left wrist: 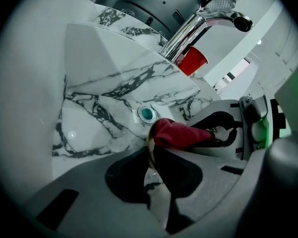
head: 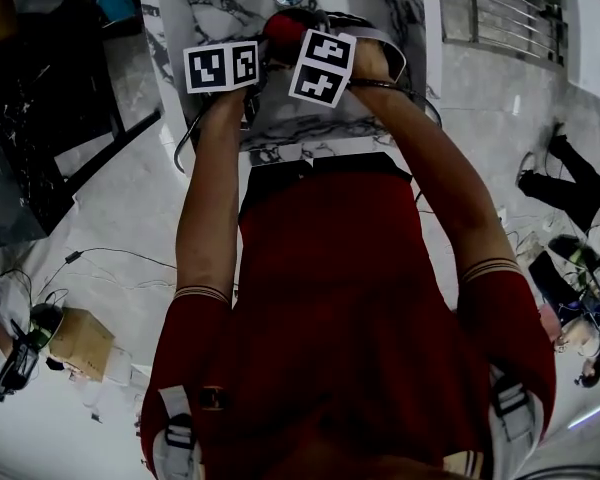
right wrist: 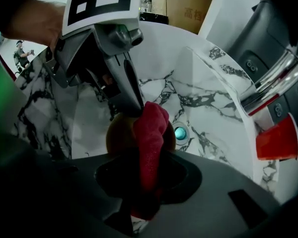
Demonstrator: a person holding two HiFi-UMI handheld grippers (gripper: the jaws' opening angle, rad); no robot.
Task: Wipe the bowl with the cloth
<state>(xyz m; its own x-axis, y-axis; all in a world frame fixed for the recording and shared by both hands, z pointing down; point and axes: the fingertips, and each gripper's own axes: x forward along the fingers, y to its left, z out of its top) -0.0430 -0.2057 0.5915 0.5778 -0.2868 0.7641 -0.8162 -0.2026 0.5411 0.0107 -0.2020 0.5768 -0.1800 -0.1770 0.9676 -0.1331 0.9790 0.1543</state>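
Observation:
Both grippers are held over a white marble sink (head: 205, 8). In the left gripper view a brown bowl (left wrist: 151, 145) stands edge-on, its rim between the jaws of my left gripper (left wrist: 152, 155), which is shut on it. The right gripper view shows the same bowl (right wrist: 118, 133) with the left gripper's fingers (right wrist: 130, 90) clamped on its upper rim. My right gripper (right wrist: 146, 170) is shut on a red cloth (right wrist: 151, 135), whose bunched end lies against the bowl. In the head view the cloth (head: 283, 28) peeks out between the two marker cubes (head: 222, 67).
A chrome faucet (left wrist: 203, 24) reaches over the basin, with a red cup (left wrist: 192, 61) on the ledge behind it. A teal drain plug (left wrist: 146, 114) sits at the basin's bottom just beyond the bowl. Cables and a cardboard box (head: 80, 343) lie on the floor.

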